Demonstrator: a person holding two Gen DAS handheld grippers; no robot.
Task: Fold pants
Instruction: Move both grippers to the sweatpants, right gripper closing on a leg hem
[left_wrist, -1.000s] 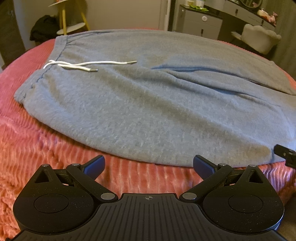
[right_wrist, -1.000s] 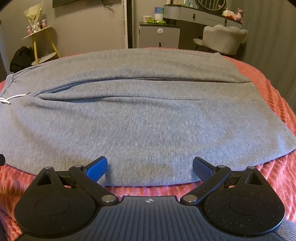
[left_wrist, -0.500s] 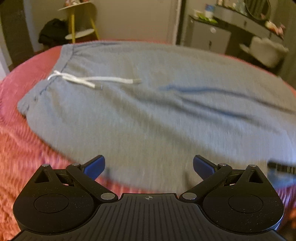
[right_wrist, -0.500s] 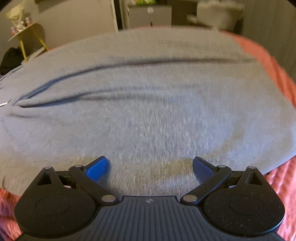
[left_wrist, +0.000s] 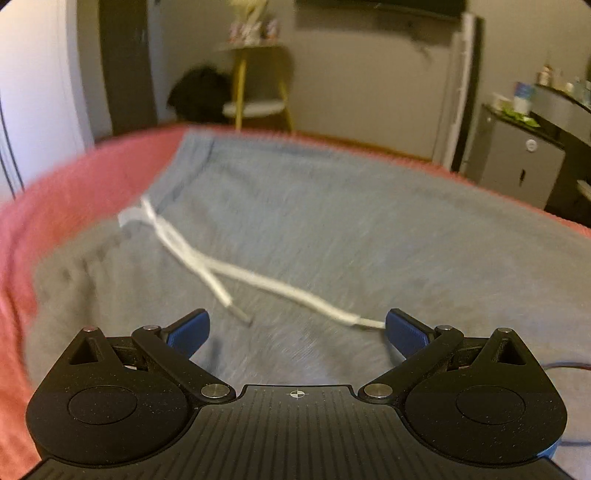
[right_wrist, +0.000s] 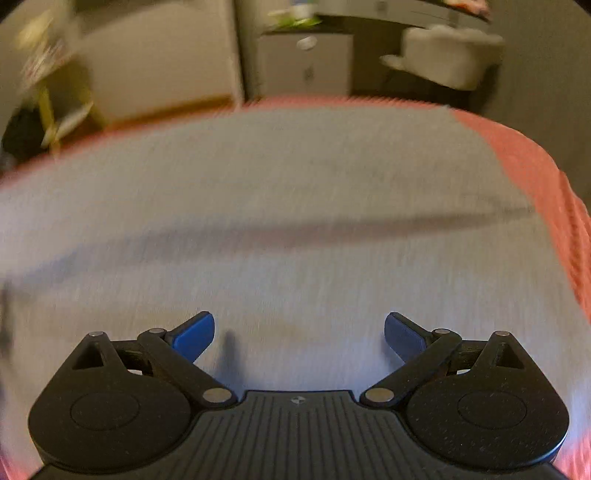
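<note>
Grey sweatpants (left_wrist: 332, 229) lie spread flat on a pink ribbed bedspread (left_wrist: 74, 173). Their waistband sits at the left, and a white drawstring (left_wrist: 207, 266) trails across the fabric toward my left gripper (left_wrist: 297, 326). That gripper hovers open just above the upper part of the pants, with nothing between its blue fingers. In the right wrist view, the pants' legs (right_wrist: 295, 221) fill the frame, blurred. My right gripper (right_wrist: 299, 330) is open over the cloth, holding nothing.
A yellow-legged side table (left_wrist: 255, 96) and a dark bundle (left_wrist: 199, 96) stand beyond the bed's far edge. A grey cabinet (left_wrist: 517, 162) is at the back right. A pale upholstered chair (right_wrist: 447, 59) and the bedspread's right edge (right_wrist: 554, 192) appear in the right wrist view.
Both grippers have moved forward from the near hem onto the pants. The left one now sits close to the drawstring. Both stay open.
</note>
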